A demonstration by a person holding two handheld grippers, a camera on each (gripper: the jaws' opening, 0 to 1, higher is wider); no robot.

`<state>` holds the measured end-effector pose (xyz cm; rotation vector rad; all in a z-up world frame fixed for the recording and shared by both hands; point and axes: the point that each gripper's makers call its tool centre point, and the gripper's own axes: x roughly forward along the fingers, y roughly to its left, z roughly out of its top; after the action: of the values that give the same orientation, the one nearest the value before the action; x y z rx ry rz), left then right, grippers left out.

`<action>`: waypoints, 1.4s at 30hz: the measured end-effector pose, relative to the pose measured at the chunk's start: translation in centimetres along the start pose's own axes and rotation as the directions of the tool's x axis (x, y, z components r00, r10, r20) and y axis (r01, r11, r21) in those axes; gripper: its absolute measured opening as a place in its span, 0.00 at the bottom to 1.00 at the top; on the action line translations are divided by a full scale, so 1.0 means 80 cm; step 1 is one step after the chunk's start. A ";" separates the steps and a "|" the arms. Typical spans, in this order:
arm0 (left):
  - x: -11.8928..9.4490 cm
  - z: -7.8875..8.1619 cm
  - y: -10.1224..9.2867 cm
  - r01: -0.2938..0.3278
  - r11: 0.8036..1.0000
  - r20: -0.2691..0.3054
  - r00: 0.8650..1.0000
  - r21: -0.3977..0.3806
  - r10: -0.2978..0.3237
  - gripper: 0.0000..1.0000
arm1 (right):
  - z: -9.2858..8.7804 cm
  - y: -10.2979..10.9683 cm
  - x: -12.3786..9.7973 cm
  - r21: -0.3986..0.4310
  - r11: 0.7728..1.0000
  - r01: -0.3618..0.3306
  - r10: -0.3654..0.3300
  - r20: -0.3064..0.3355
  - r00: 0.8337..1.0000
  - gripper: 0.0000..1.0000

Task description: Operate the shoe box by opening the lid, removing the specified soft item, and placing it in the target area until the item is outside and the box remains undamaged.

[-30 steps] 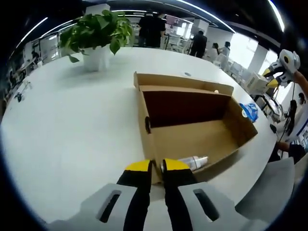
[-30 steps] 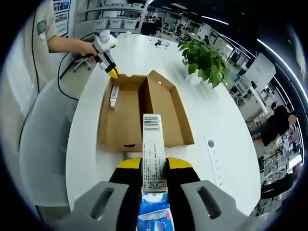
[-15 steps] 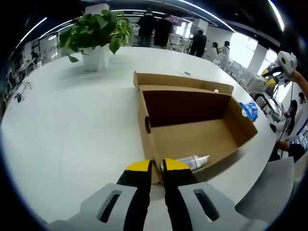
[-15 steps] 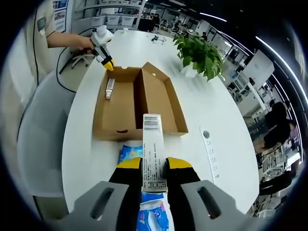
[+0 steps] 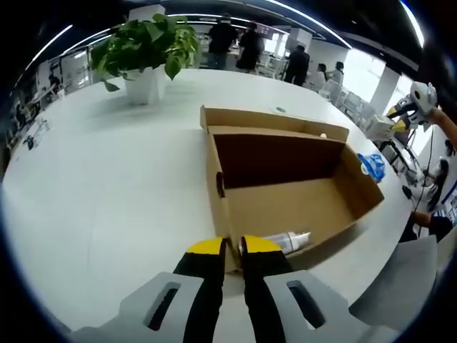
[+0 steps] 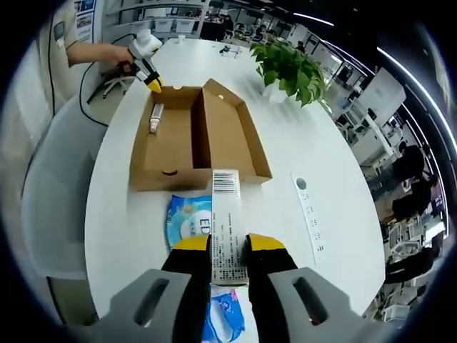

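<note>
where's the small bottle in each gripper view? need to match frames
Left gripper view: the bottle lies inside the open shoe box, at the near corner just right of the left gripper.
Right gripper view: the bottle lies in the box's far left corner.
Shared landmark: the potted plant.

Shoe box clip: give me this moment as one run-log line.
box: open, bottle inside | left gripper: shut on box wall | right gripper: shut on carton | blue pack: on table
</note>
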<state>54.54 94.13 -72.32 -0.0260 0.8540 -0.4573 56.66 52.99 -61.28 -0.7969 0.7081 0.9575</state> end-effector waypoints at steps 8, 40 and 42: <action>0.001 0.000 0.000 -0.005 1.000 -0.009 1.000 0.016 0.005 0.06 | -0.033 -0.011 0.003 -0.003 1.000 -0.004 0.004 -0.038 0.999 0.16; 0.002 0.000 0.000 -0.025 0.999 -0.037 0.999 0.048 0.026 0.06 | -0.159 -0.050 0.041 -0.004 0.999 -0.045 0.044 -0.180 0.983 0.16; 0.002 0.000 0.000 -0.025 0.998 -0.041 0.999 0.049 0.028 0.06 | -0.168 -0.051 0.045 -0.005 0.999 -0.053 0.051 -0.194 0.980 0.16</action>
<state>54.63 94.09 -72.44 0.0400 0.8834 -0.4549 59.48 41.82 -70.13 -0.8924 0.8966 0.9389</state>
